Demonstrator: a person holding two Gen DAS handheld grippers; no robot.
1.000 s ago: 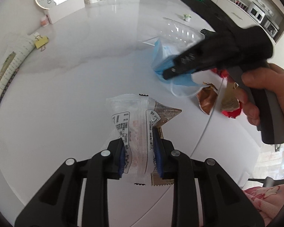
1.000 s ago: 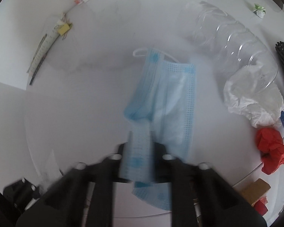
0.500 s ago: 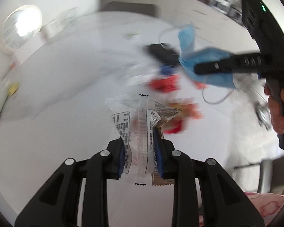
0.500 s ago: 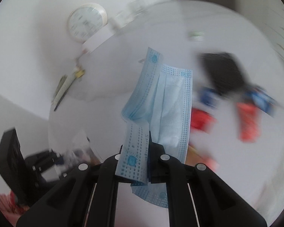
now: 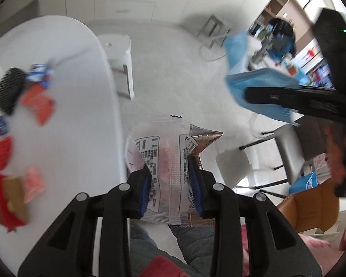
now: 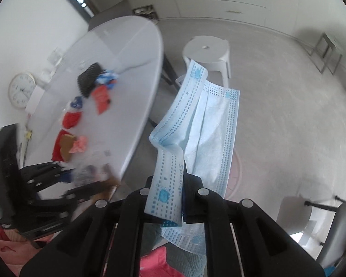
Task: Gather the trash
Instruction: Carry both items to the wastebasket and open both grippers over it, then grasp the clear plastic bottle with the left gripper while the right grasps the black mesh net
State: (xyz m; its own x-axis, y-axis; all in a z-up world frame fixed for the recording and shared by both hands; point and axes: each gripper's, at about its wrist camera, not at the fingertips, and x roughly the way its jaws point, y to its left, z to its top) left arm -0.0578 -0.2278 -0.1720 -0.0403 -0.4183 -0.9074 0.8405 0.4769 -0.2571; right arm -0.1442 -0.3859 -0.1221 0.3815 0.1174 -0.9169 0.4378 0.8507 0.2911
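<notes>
Left gripper (image 5: 170, 187) clamped on a clear snack wrapper (image 5: 160, 152) with a brown foil wrapper (image 5: 204, 138) bunched behind it, jaws just been opening a little, blue pads (image 5: 145, 190) apparently on the plastic at both sides (grip looks looser, not released). Right gripper (image 6: 173, 198) pinched shut on a blue face mask (image 6: 203, 127), folded edge between the jaws, rest hanging free ahead and flapping. Both loads carried off the white table (image 5: 80, 106), now over bare grey floor (image 6: 276, 92) beside the table edge. No bin visible in either view (drop spot unknown, maybe below frame near the person's lap). White plastic stool (image 6: 207, 50) standing on the floor past the table end, not a bin as far as can be told. Left on the table: red wrappers (image 6: 71, 118), an orange-red one (image 6: 101, 98), a pink crumpled piece (image 6: 79, 144), a brown scrap (image 6: 67, 146), blue-and-white wrappers (image 6: 107, 78), a black mesh thing (image 6: 88, 78) (trash or not, unclear). Wall clock (image 6: 20, 90) leaning at the far end, not trash. Judged progress: early to middle, three pieces in hand and awaiting disposal, at least half a dozen pieces still to collect, so several more trips likely. Heavy motion blur on the table items in the left view, so count only rough.
</notes>
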